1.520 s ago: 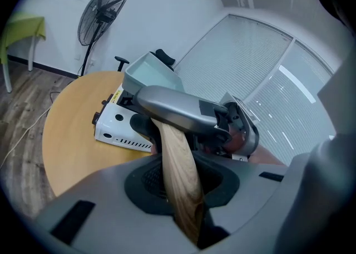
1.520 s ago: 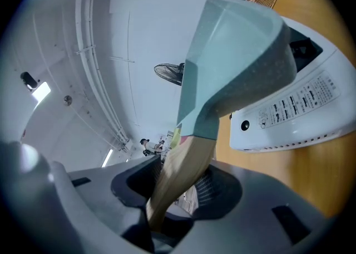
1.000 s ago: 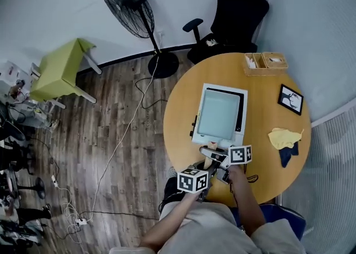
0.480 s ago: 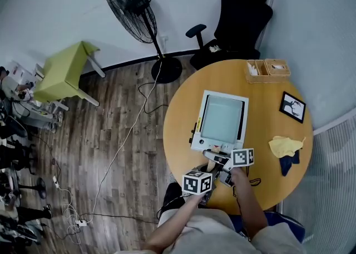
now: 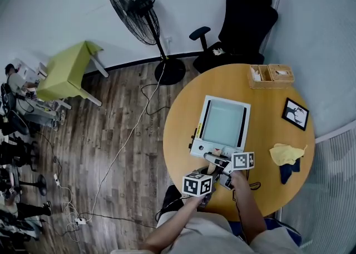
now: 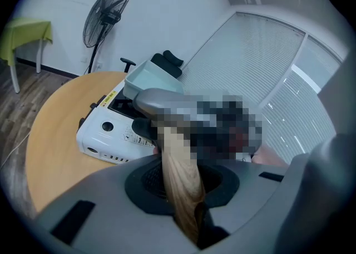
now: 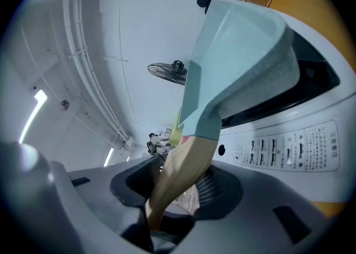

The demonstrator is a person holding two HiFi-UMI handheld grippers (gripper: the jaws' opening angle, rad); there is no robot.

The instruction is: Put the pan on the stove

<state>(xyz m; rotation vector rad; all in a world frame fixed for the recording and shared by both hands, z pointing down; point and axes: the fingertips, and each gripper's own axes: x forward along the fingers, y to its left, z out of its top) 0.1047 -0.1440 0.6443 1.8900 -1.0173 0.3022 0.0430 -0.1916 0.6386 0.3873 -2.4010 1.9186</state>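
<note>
Teal wooden-handled pan [image 5: 222, 123] over white stove [image 5: 201, 148]

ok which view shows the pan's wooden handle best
Right gripper view: the wooden handle runs clearly from the jaws to the teal pan. Left gripper view shows only its near part; head view, a tiny sliver.

- Head view: high above the left gripper [image 6: 181, 183] and right gripper [image 7: 177, 187], facing steeply down on the table [image 5: 183, 113].
- Gripper views: close behind each gripper's own jaws, looking forward along them; both share the pan [image 7: 239, 52] handle and the stove [image 6: 105, 133].
</note>
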